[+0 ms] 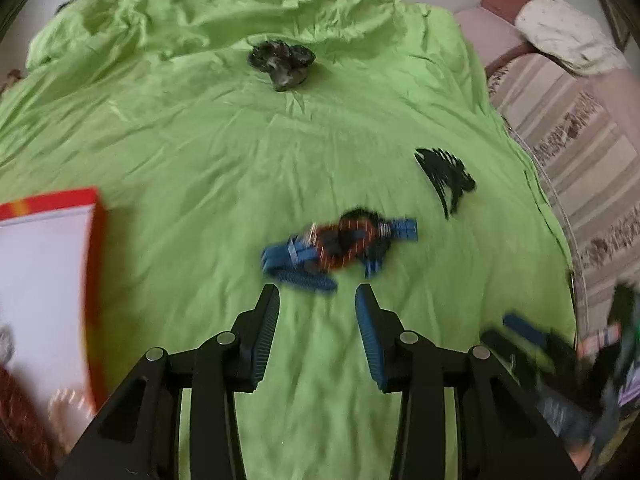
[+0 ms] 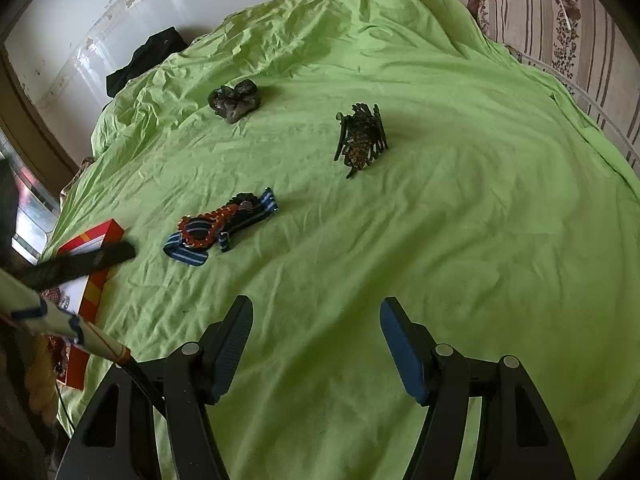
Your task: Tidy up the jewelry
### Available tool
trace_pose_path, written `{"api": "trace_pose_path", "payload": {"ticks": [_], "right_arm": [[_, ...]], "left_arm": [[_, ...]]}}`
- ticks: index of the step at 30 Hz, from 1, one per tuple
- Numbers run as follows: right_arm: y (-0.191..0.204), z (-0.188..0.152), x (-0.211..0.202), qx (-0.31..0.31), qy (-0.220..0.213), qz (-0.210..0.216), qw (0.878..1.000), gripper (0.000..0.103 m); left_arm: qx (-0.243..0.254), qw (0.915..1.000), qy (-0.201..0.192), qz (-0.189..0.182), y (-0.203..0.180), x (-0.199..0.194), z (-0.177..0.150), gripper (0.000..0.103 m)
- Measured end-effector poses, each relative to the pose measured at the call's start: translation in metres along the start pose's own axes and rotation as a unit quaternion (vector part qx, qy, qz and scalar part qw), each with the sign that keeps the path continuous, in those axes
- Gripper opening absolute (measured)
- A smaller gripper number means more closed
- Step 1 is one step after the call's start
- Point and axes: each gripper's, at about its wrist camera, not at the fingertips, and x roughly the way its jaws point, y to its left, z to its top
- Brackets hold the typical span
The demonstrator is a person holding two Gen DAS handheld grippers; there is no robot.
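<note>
Three pieces lie loose on the green sheet (image 2: 460, 240) of the bed, so most of the sorting looks undone. Largest first: the red-edged box (image 2: 96, 240) at the left holds what may be a few pieces, though blur hides them. Next comes the blue striped strap tangled with an orange bead bracelet (image 1: 340, 246), then the dark hair claw clip (image 2: 362, 140), then the grey knotted piece (image 2: 235, 100). Left claw (image 1: 316, 296) stands narrow and empty just short of the tangle; right claw (image 2: 316, 316) hangs wide, empty. Nothing blocks either.
</note>
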Motion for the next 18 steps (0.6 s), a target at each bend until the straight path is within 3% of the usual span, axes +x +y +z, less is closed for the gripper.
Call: {"api": "trace_pose_path", "payload": {"ticks": [4, 6, 8, 9, 18], "right_arm": [[-0.003, -0.001, 0.006, 0.005, 0.005, 0.005, 1.0, 0.071], [-0.005, -0.002, 0.007, 0.005, 0.006, 0.006, 1.0, 0.071], [-0.005, -0.002, 0.008, 0.003, 0.006, 0.003, 1.0, 0.071], [-0.006, -0.003, 0.009, 0.002, 0.007, 0.002, 1.0, 0.071], [-0.011, -0.01, 0.002, 0.007, 0.005, -0.003, 1.0, 0.071]], "left_arm": [[-0.026, 0.9985, 0.036, -0.032, 0.0, 0.043, 0.021, 0.039], [-0.022, 0.9987, 0.042, -0.021, -0.005, 0.053, 0.023, 0.039], [-0.013, 0.9992, 0.037, 0.004, -0.01, 0.055, 0.024, 0.021], [-0.012, 0.9992, 0.038, 0.005, -0.009, 0.054, 0.024, 0.0], [-0.061, 0.9979, -0.012, 0.017, 0.034, -0.012, -0.007, 0.0]]}}
